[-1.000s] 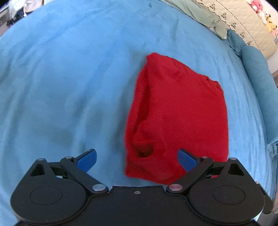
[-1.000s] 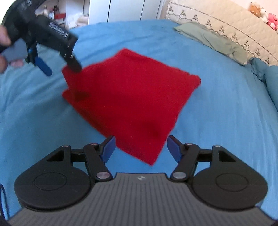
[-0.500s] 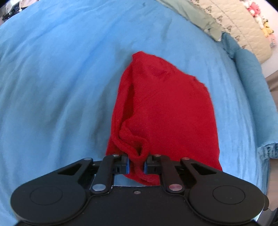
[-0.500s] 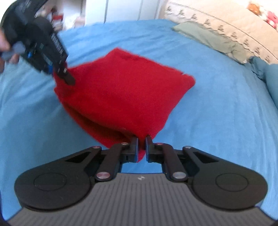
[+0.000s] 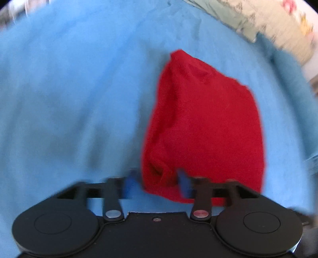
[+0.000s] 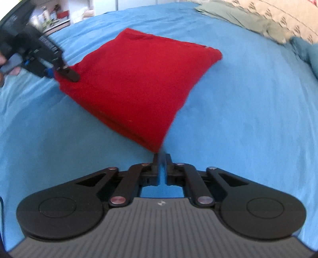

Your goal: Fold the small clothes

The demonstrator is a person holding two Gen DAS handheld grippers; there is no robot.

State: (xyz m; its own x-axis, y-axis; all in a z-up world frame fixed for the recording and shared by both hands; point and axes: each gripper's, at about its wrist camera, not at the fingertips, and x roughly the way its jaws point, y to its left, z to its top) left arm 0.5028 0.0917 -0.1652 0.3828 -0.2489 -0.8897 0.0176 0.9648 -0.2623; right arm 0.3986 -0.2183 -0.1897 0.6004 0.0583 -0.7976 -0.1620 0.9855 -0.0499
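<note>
A folded red garment (image 5: 206, 127) lies on the blue bedspread (image 5: 69, 89); it also shows in the right wrist view (image 6: 139, 79). My left gripper (image 5: 157, 180) is open, its blue fingers either side of the garment's near bunched corner; the view is blurred. It also shows in the right wrist view (image 6: 57, 69) at the garment's left corner. My right gripper (image 6: 161, 158) has its jaws almost together, just in front of the garment's near corner, with blue bedspread showing in the narrow gap and no cloth between them.
A grey-green cloth (image 6: 248, 19) and a patterned cream cover (image 6: 278, 10) lie at the far edge of the bed. A blue pillow (image 6: 310, 53) sits at the right. Shelves and clutter (image 6: 49, 19) stand beyond the bed at the far left.
Both grippers shut on corners of the garment half a second ago. Now the left has opened and the right has let go and drawn back, leaving the garment flat.
</note>
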